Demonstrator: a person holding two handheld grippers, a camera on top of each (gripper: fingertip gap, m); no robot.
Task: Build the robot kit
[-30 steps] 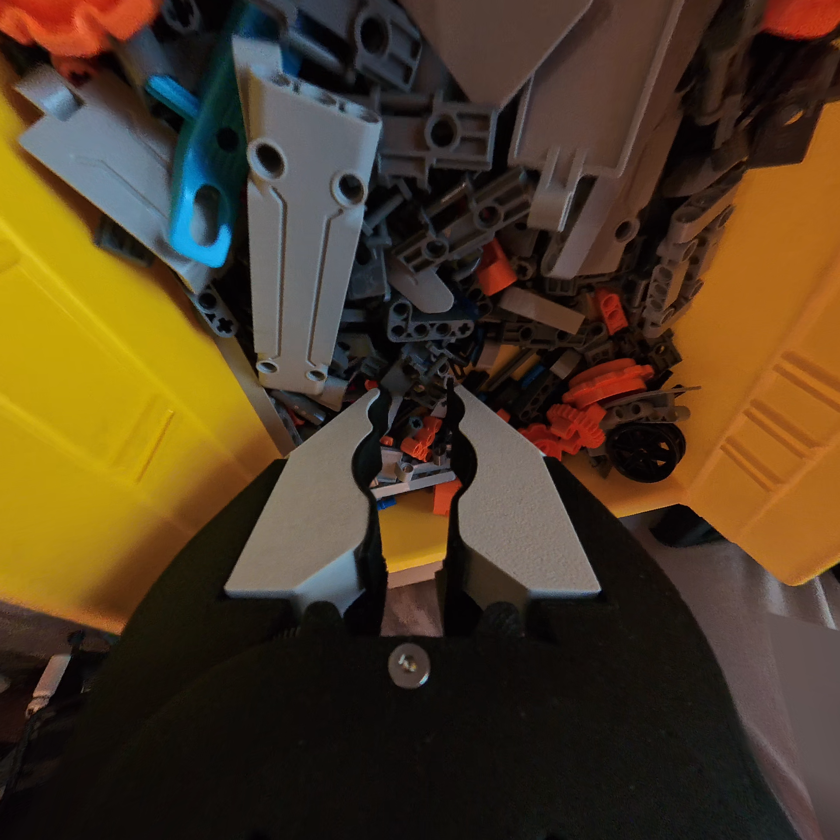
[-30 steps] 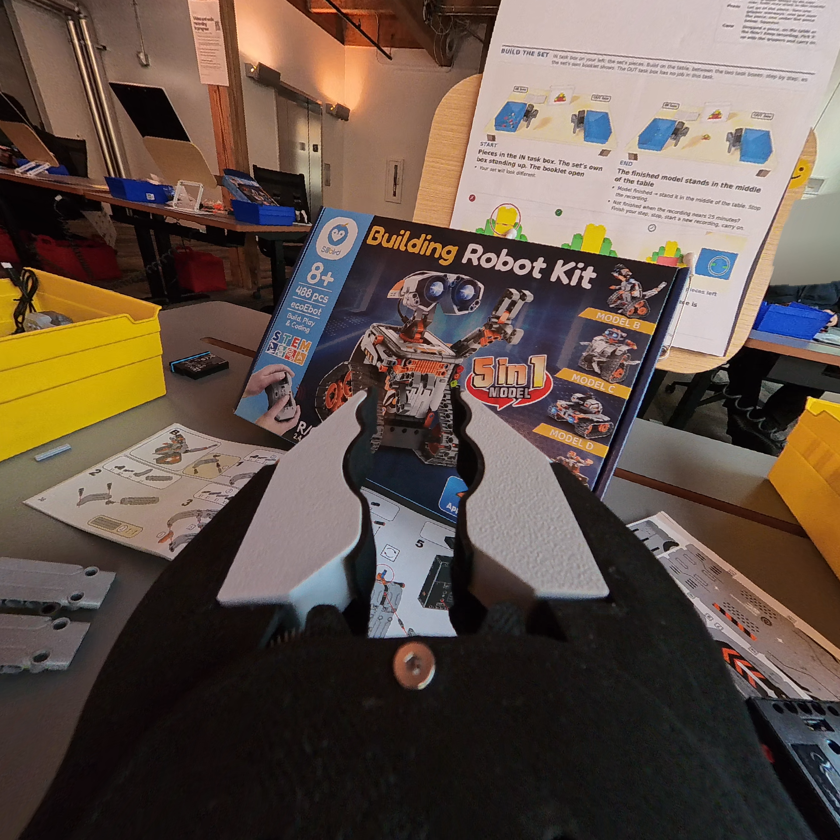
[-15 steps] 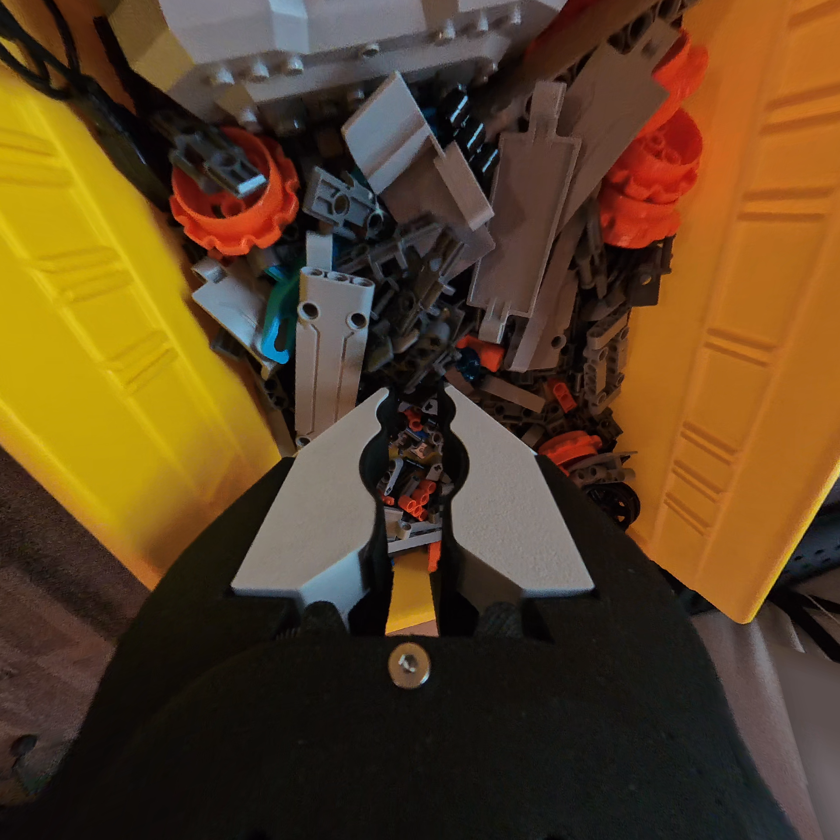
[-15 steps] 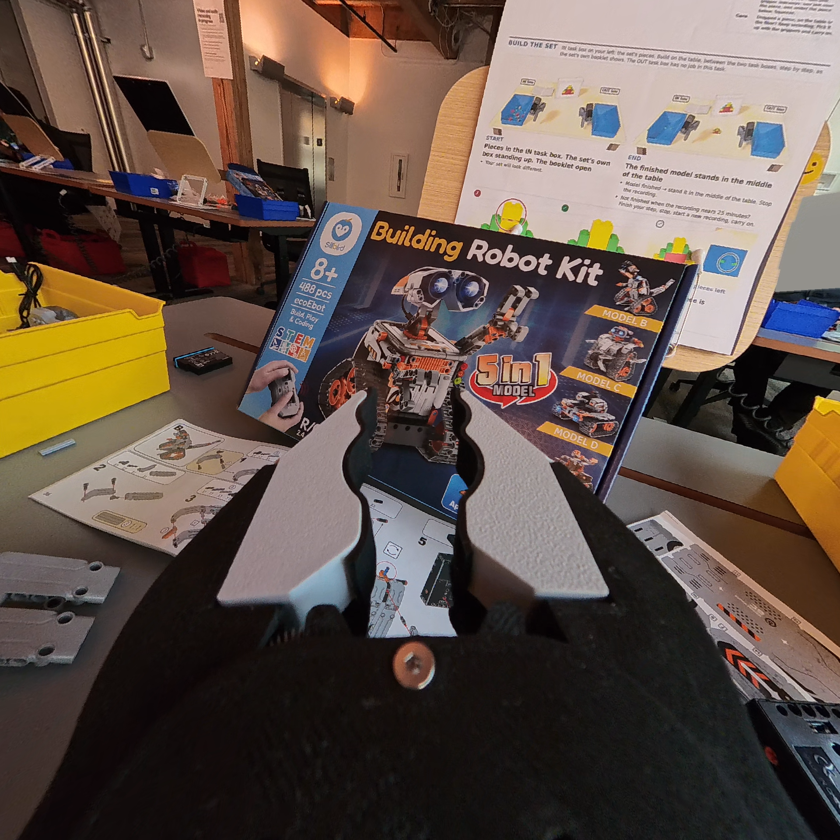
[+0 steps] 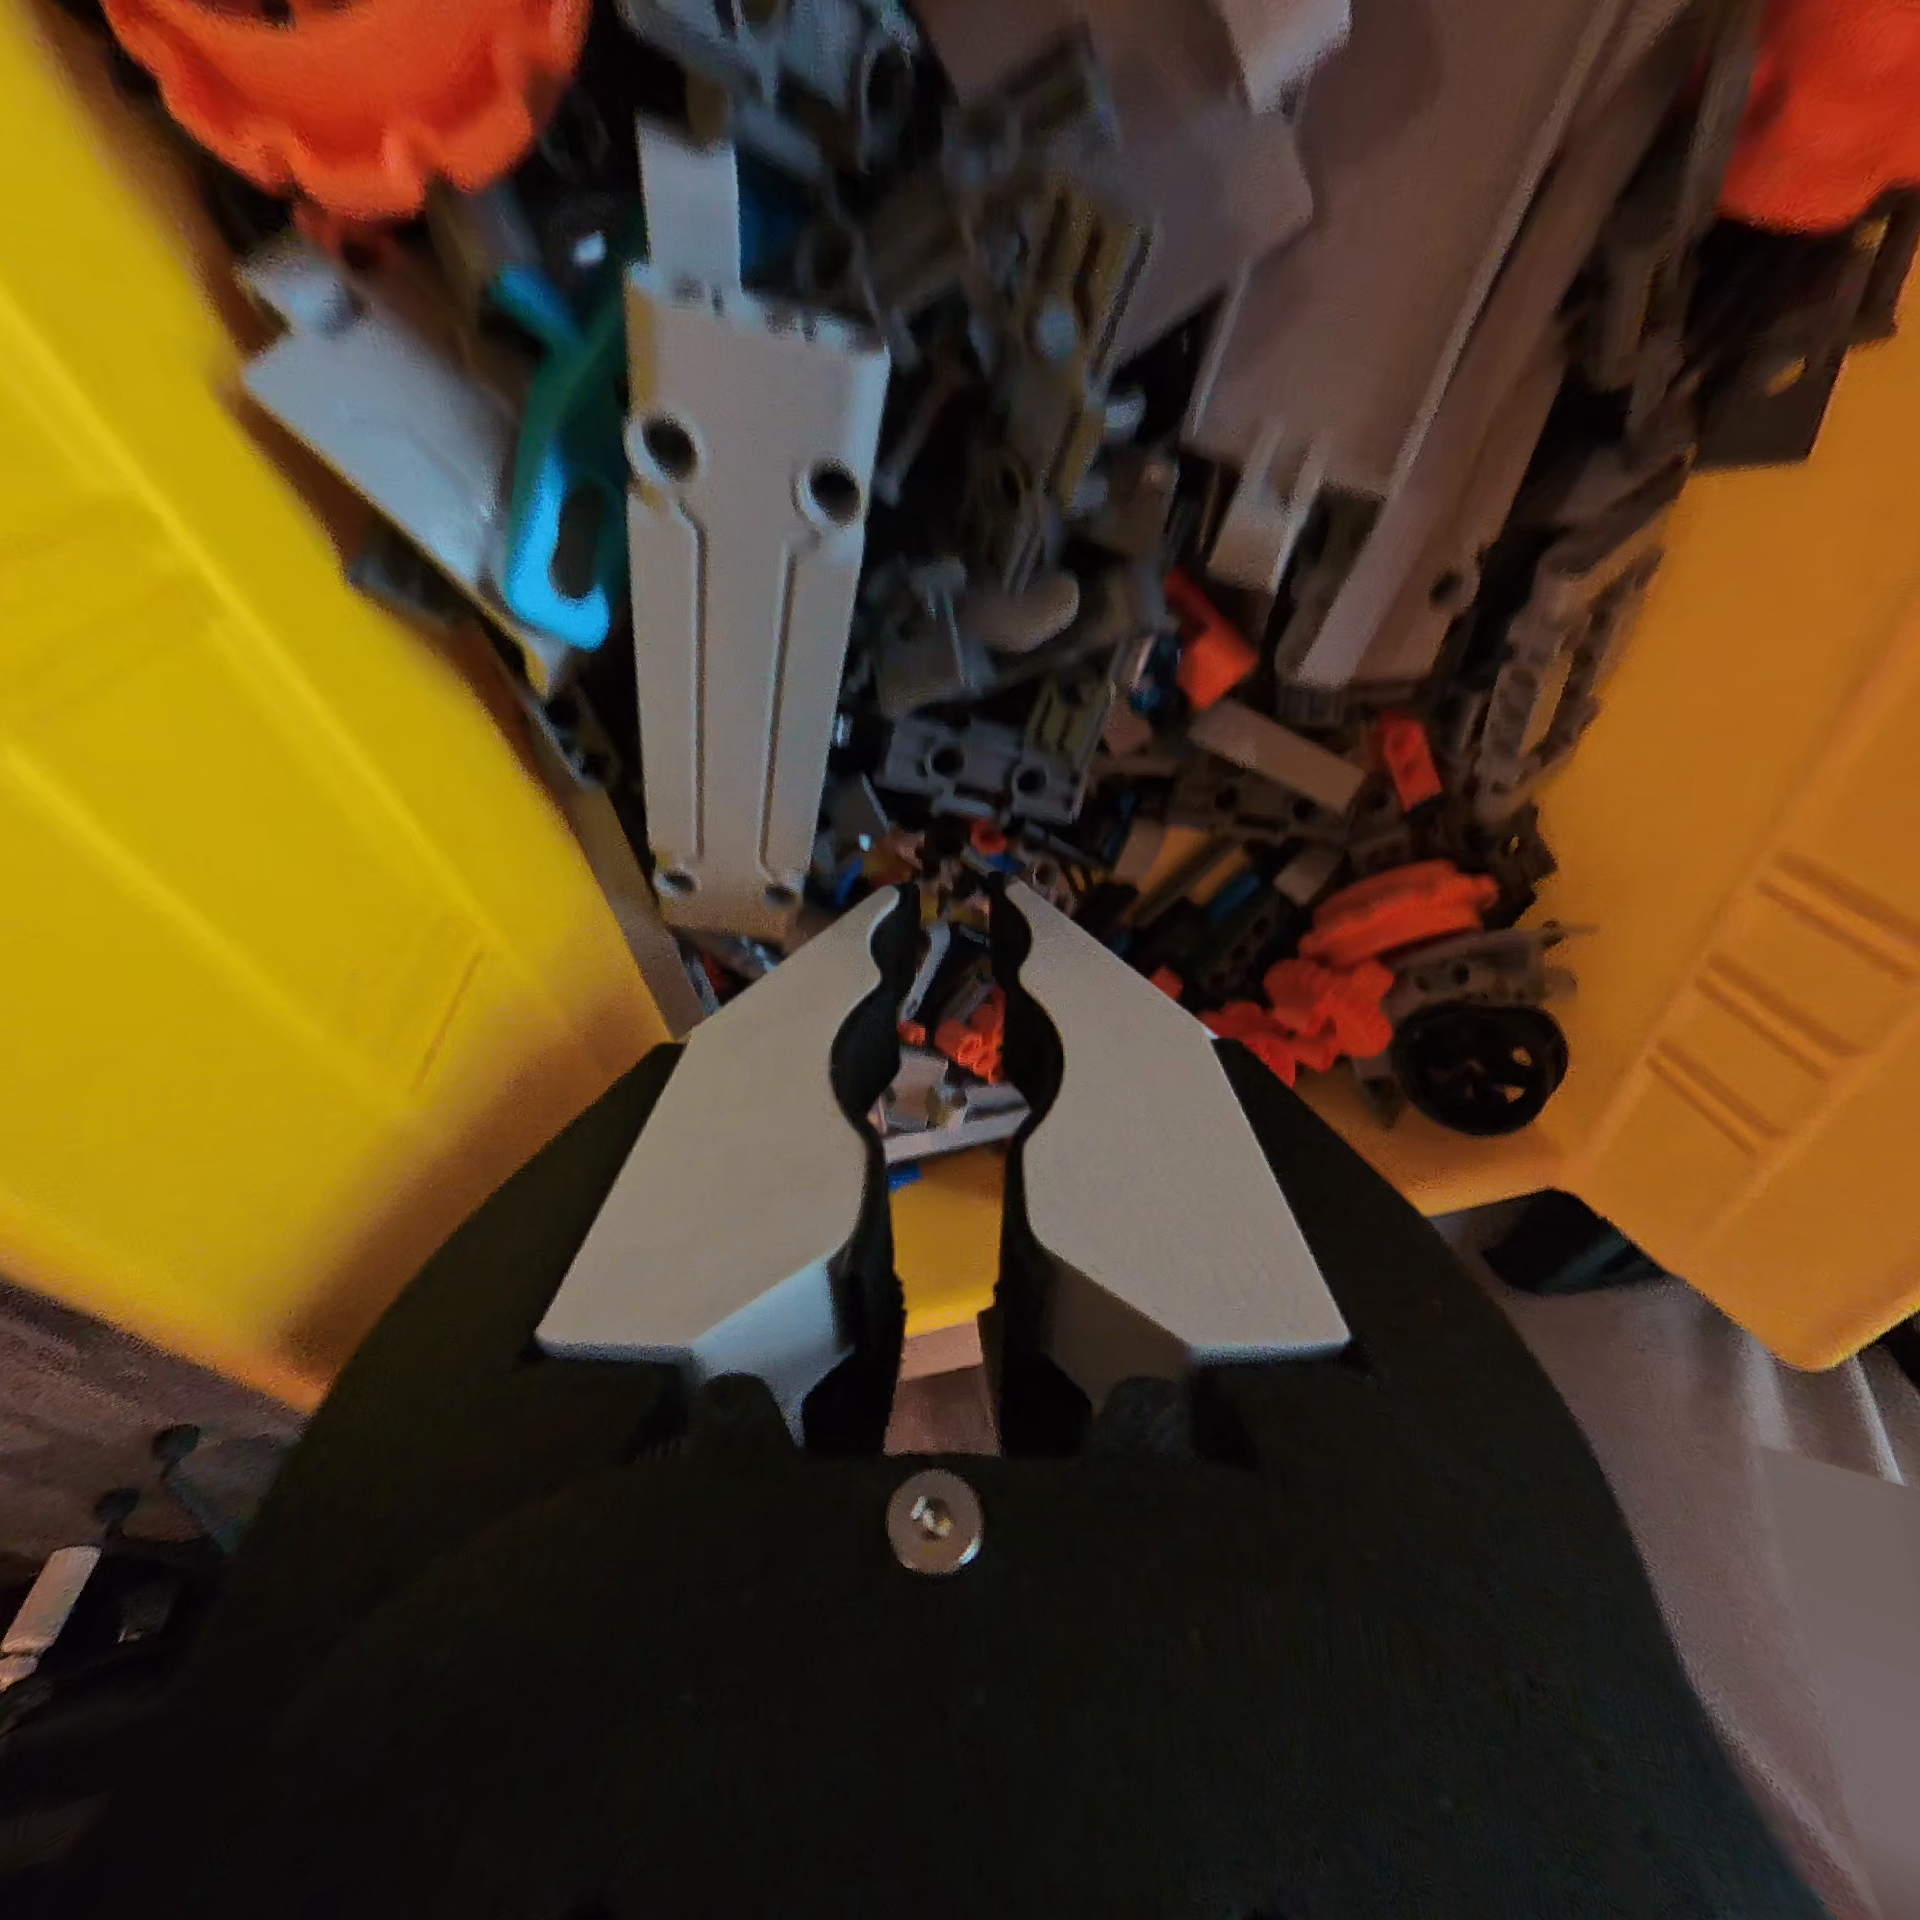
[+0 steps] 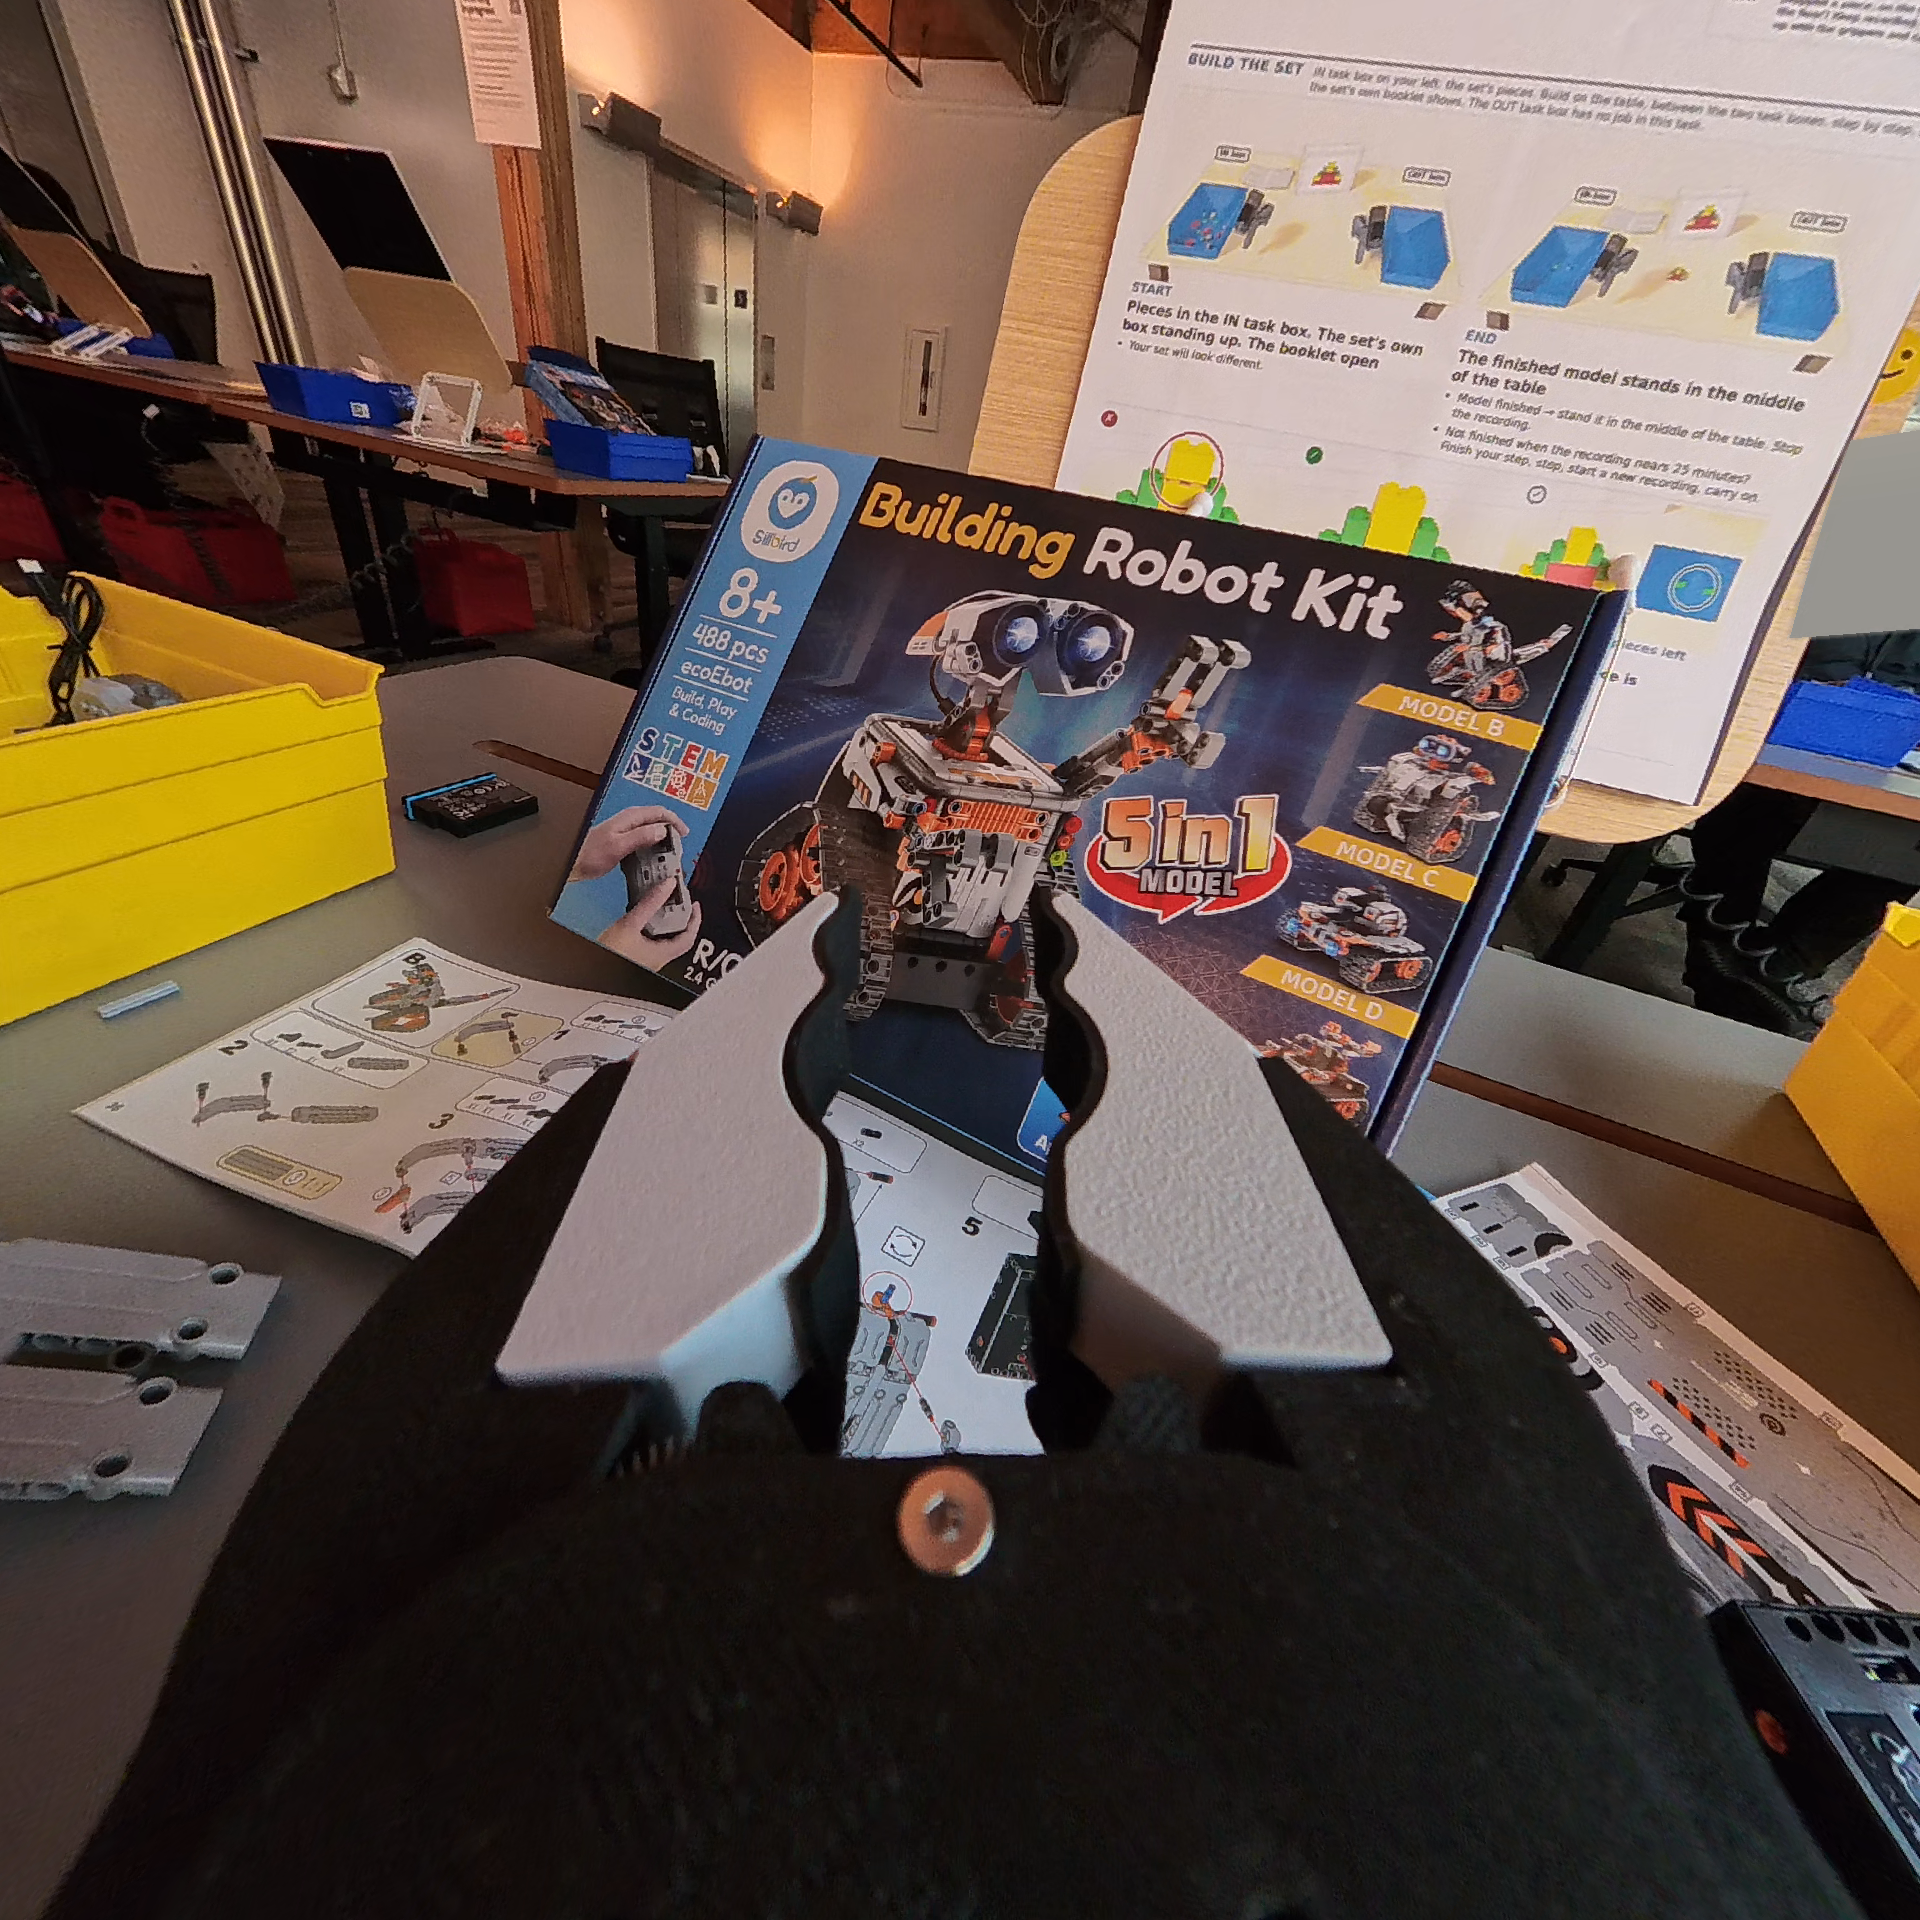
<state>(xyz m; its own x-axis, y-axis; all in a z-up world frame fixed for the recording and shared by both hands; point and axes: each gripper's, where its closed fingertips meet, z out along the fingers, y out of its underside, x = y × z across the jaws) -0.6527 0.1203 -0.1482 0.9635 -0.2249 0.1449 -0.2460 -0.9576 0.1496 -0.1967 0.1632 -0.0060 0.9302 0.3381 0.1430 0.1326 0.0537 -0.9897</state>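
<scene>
Both grippers are seen released and empty.
The left gripper (image 5: 954, 902) is poised over small parts in a yellow bin (image 5: 260, 790); the right gripper (image 6: 943, 920) is pointed at an upright kit box (image 6: 1143, 727).

My left gripper (image 5: 954, 906) and right gripper (image 6: 943, 912) look alike: two pale grey, grainy wedge-shaped fingers (image 6: 717, 1164) with black wavy inner edges, set in a matte black rounded body with one silver screw (image 6: 943, 1525) at the middle.
</scene>
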